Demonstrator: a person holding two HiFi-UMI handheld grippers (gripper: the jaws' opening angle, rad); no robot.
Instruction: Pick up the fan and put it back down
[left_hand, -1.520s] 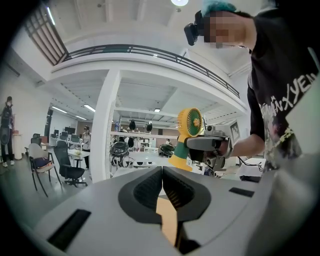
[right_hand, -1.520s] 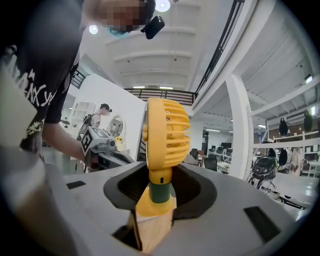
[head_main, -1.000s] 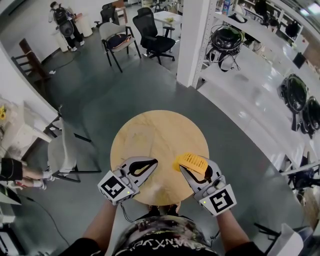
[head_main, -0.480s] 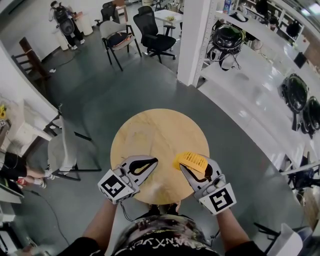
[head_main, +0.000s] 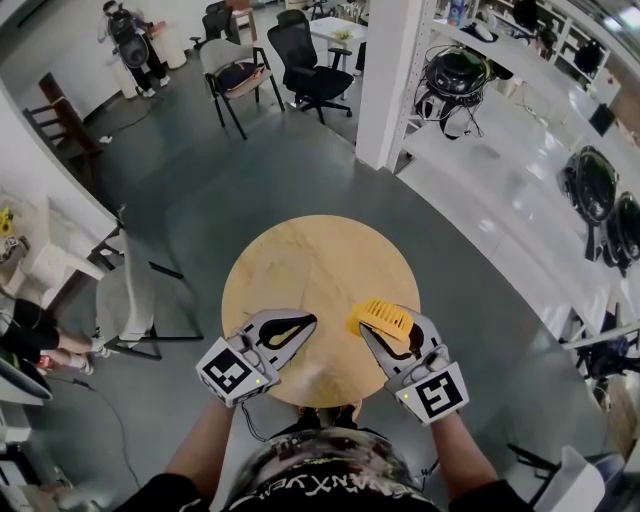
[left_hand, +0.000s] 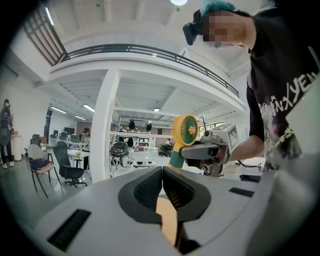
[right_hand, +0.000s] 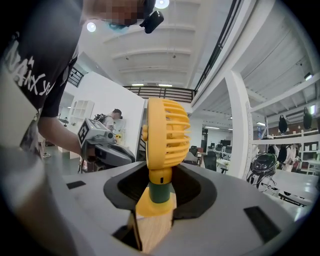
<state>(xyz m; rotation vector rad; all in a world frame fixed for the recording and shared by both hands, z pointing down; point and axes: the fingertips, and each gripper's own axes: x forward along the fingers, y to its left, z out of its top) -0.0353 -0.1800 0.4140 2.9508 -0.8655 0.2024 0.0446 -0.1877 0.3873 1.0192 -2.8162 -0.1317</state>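
The right claw (head_main: 366, 336) clamps the yellow fan (right_hand: 167, 135) by its green stem (right_hand: 159, 193) — upright, grille (left_hand: 186, 131) facing the closed, empty left claw (left_hand: 162, 175).

Light: bright, even, cast by ceiling lamps (right_hand: 161, 4) | Glare: seen on the glossy floor (head_main: 475, 185) | Shadows: kept soft and faint | Distortion: strong fisheye bending, corners blacked out in gripper views | Focus: fan (right_hand: 167, 135) rendered sharp

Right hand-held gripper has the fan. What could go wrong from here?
1. The right hand-held gripper pinches the fan only by its thin green stem; the large head may swing or slip.
2. The fan is close to the table edge; set down there, it might topple off.
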